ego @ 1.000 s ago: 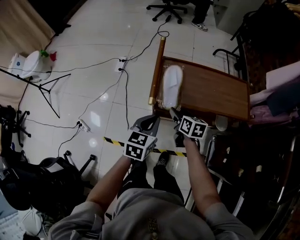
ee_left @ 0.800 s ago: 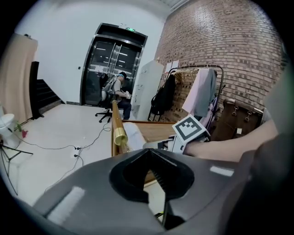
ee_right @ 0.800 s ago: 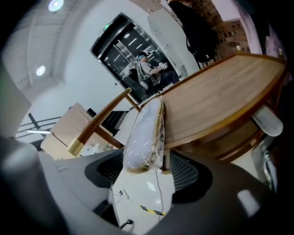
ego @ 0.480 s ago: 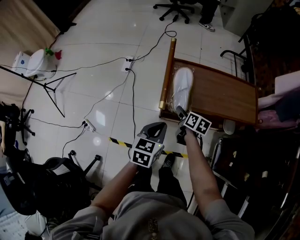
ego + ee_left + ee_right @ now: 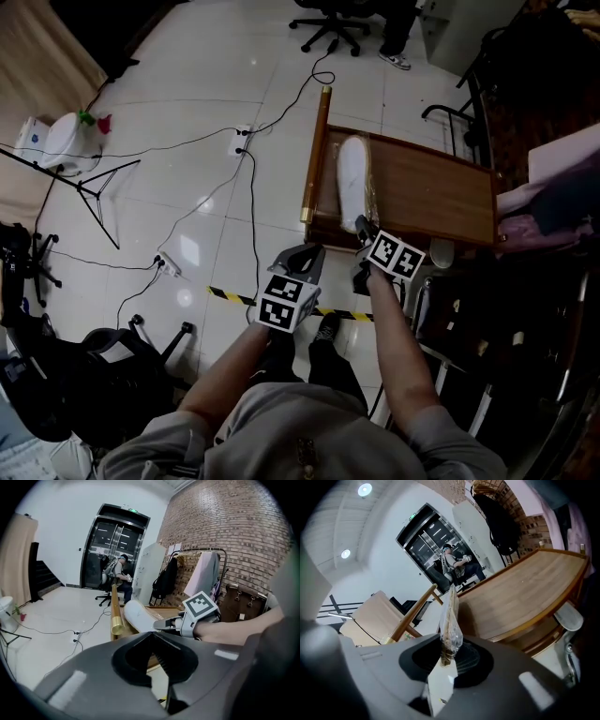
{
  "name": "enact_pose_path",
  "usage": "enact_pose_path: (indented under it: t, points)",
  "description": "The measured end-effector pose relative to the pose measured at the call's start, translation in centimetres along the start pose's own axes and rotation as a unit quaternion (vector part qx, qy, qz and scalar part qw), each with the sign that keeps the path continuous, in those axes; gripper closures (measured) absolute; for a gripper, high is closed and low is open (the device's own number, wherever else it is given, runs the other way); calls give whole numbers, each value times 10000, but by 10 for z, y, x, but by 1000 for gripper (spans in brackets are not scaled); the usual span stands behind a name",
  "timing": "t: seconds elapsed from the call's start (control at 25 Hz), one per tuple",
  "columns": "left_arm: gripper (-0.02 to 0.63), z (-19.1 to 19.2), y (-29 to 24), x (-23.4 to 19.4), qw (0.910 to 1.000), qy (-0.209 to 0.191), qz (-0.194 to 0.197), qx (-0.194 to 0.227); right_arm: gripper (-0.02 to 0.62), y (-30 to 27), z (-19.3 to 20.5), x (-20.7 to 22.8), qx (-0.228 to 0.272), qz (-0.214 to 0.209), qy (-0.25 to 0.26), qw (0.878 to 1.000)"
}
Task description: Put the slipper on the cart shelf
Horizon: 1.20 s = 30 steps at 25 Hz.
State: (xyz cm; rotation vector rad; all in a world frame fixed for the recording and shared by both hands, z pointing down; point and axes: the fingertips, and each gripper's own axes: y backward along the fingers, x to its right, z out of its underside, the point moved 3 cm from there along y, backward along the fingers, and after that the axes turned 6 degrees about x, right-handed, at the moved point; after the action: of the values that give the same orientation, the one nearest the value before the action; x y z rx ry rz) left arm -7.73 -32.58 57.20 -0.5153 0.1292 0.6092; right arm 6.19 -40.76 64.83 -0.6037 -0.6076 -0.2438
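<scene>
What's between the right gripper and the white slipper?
Clear plastic wrap around the slipper. The right gripper has just been closing its jaws on the wrap's end, shown in the right gripper view.

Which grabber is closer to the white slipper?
The right. The right gripper sits at the slipper's near end; its jaws have just been closing on its clear wrap. The left gripper hangs apart over the floor, short of the cart shelf.
</scene>
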Motion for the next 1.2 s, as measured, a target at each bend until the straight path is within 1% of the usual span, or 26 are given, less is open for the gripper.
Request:
enact_pose_path:
  t: [0.2,0.4,0.6,0.72,0.8,0.88,1.04,1.2]
  points:
    - [598,-15,-8,25,9996,-165,235,59,540,49,-25,12,384,51,-68,9992]
    - [598,-31,-19,61,9979,-306,554,160,540,111,-48,27,870,147,-159,9960]
    - [598,-42,-32,95,9934,-571,980,188,540,168,-54,41,1225,399,-192,9915]
    - [598,-45,-35,116,9876,-695,1398,149,540,200,-56,38,1454,643,-40,9873]
    - [598,-44,-36,135,9810,-805,1765,97,540,223,-56,40,1620,850,73,9831]
    - [598,-41,-35,154,9714,-976,2165,38,540,248,-55,42,1853,1114,81,9763]
    - [598,-30,-25,187,9473,-1217,2961,-137,540,304,-42,36,2278,1786,149,9571]
    - [598,-20,-12,215,9233,-1369,3582,-224,540,351,-19,27,2478,2399,365,9379]
